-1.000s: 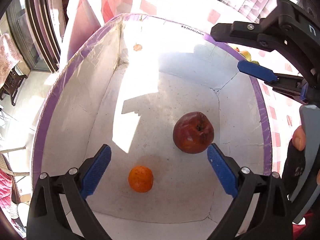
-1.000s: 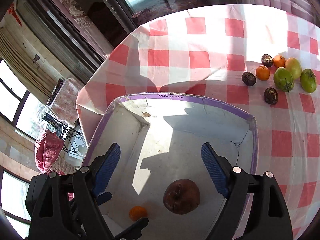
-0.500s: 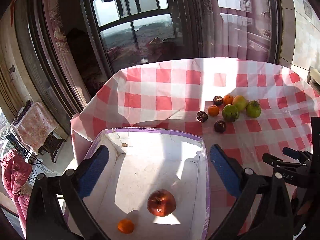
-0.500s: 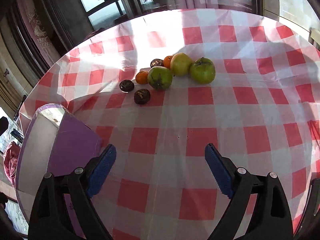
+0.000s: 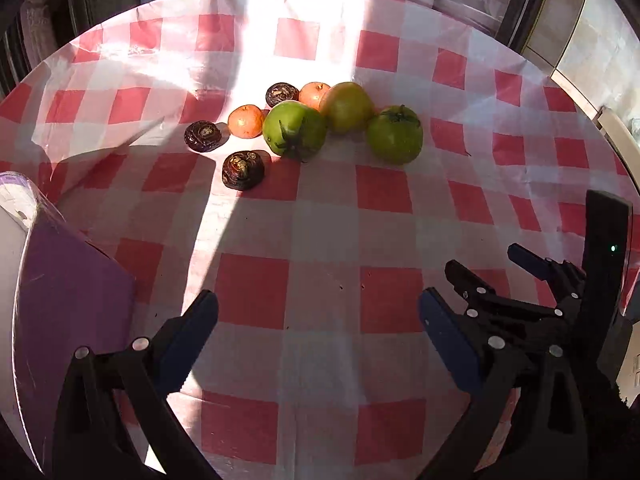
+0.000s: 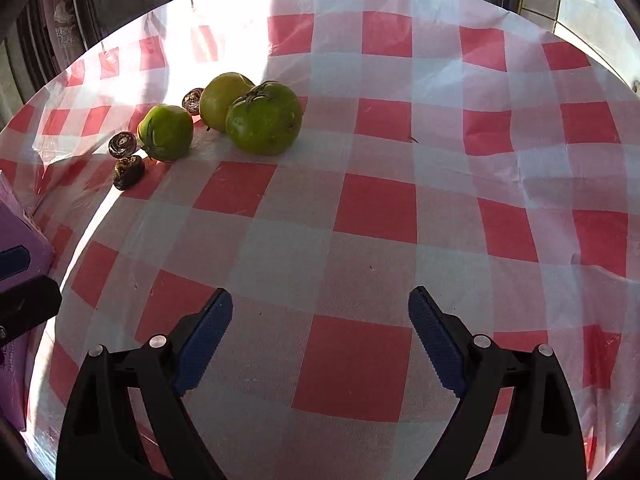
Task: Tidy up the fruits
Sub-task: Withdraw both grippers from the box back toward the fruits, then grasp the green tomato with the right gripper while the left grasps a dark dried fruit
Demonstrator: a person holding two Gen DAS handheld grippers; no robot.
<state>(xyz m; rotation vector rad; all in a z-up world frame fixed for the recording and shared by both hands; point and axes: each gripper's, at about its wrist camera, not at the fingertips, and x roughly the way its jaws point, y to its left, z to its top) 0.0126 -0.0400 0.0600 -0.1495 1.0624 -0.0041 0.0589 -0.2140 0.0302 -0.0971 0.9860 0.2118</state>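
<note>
A cluster of fruit lies on the red-and-white checked tablecloth [image 5: 320, 240]: two green tomatoes [image 5: 295, 129] [image 5: 395, 134], a yellow-green fruit [image 5: 346, 106], two small oranges [image 5: 245, 121] [image 5: 314, 94] and three dark wrinkled fruits [image 5: 243, 170] [image 5: 202, 136] [image 5: 282, 94]. The right wrist view shows the nearest green tomato [image 6: 264, 118] and the others beside it. My left gripper [image 5: 318, 320] is open and empty, well short of the fruit. My right gripper [image 6: 320, 320] is open and empty; it also shows in the left wrist view [image 5: 520, 276].
A purple-rimmed white box [image 5: 60, 280] stands at the left edge, its corner also in the right wrist view [image 6: 20, 236]. The round table's far edge meets dark windows and curtains. Open tablecloth lies between the grippers and the fruit.
Both grippers have left the box, which holds a red apple and an orange, and swung right over the tablecloth toward the fruit cluster. Both stayed open.
</note>
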